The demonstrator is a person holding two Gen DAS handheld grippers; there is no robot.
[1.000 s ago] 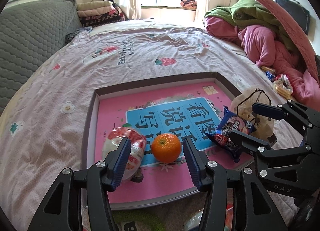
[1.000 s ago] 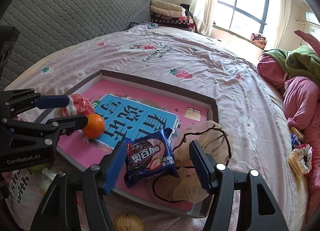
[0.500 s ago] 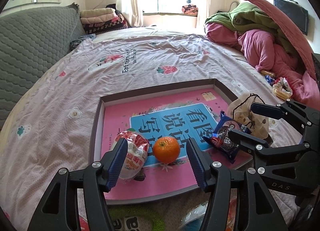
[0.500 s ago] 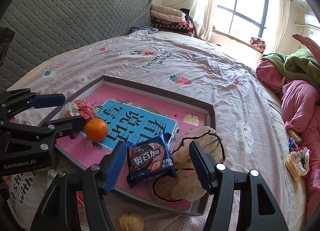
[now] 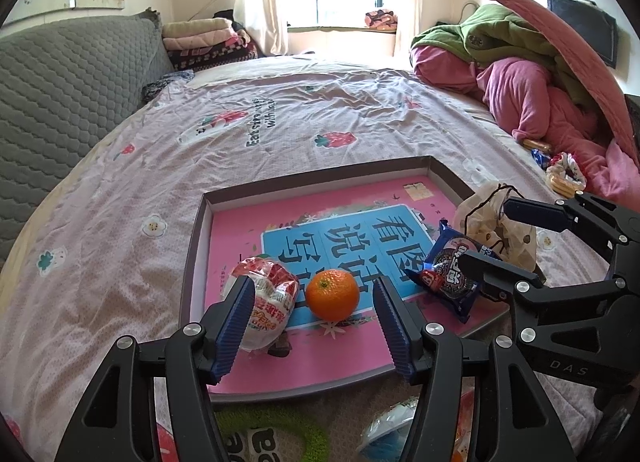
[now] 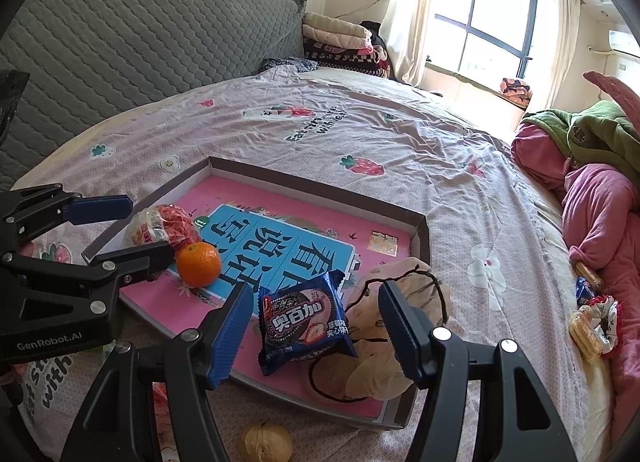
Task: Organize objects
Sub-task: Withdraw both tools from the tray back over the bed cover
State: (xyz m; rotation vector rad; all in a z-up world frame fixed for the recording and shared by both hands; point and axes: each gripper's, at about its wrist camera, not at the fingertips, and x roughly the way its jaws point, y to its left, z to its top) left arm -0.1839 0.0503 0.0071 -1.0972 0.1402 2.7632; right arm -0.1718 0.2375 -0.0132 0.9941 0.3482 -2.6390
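Nearest to me, my left hand-held gripper (image 5: 314, 304) is spread wide and grasps nothing; my right hand-held gripper (image 6: 316, 312) is likewise released and empty. Just below the right one, on the bedsheet short of the tray, lies a tan wrinkled walnut (image 6: 267, 442).

Past my left fingers sits a round orange tangerine (image 5: 332, 294) on the pink floor of the shallow grey-rimmed cardboard tray (image 5: 192, 254), close to its near edge. Just left of the fruit, touching or nearly so, lies a clear plastic-wrapped bun with red printing (image 5: 266, 302).

Between my right fingers I see a dark blue cookie packet with pink and white print (image 6: 304, 318), tilted, resting on the tray floor near its near edge. Right beside it, a crumpled beige drawstring pouch with a dark cord (image 6: 384, 326) slumps over the tray's near right corner.

Beyond the tray stretches the pink strawberry-print bedsheet (image 6: 360, 134), then a grey quilted headboard (image 6: 140, 42), and a heap of pink and green bedding (image 5: 520, 74) to the right.
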